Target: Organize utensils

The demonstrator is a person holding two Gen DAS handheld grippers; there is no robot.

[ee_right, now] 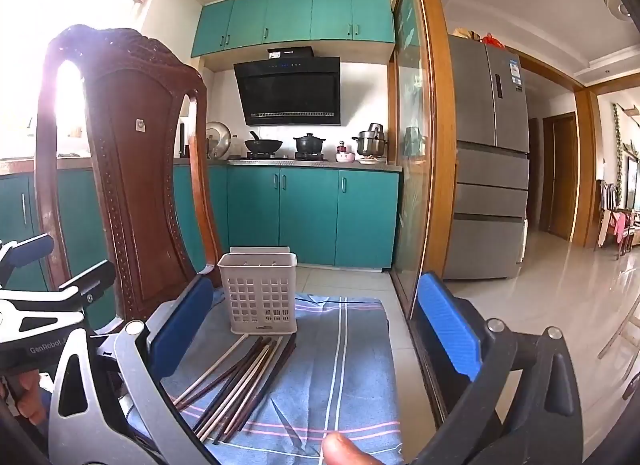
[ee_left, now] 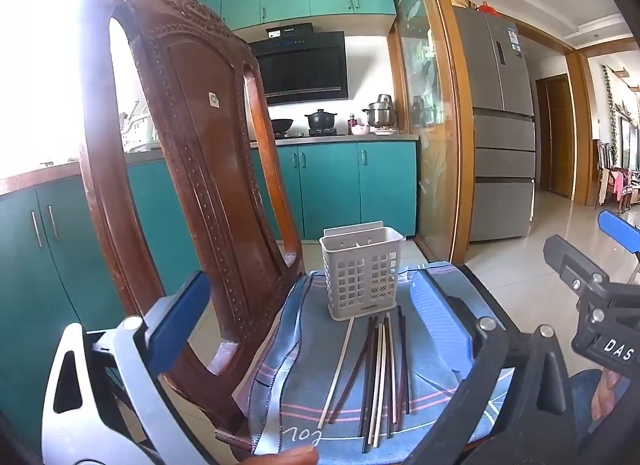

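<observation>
Several chopsticks [ee_left: 380,369], dark brown and pale, lie side by side on a blue striped cloth [ee_left: 432,305] on a chair seat. They also show in the right wrist view [ee_right: 240,381]. A white perforated utensil holder [ee_left: 362,279] stands upright just behind them, empty as far as I can see; the right wrist view shows it too [ee_right: 260,293]. My left gripper [ee_left: 320,329] is open and empty, above and in front of the chopsticks. My right gripper [ee_right: 316,333] is open and empty, to the right of them.
The carved wooden chair back [ee_left: 192,153] rises at the left of the cloth. Teal kitchen cabinets [ee_right: 308,217] and a stove with pots stand behind. A glass sliding door [ee_right: 416,145] and a fridge [ee_right: 492,161] are at the right. A fingertip [ee_right: 344,449] shows at the bottom edge.
</observation>
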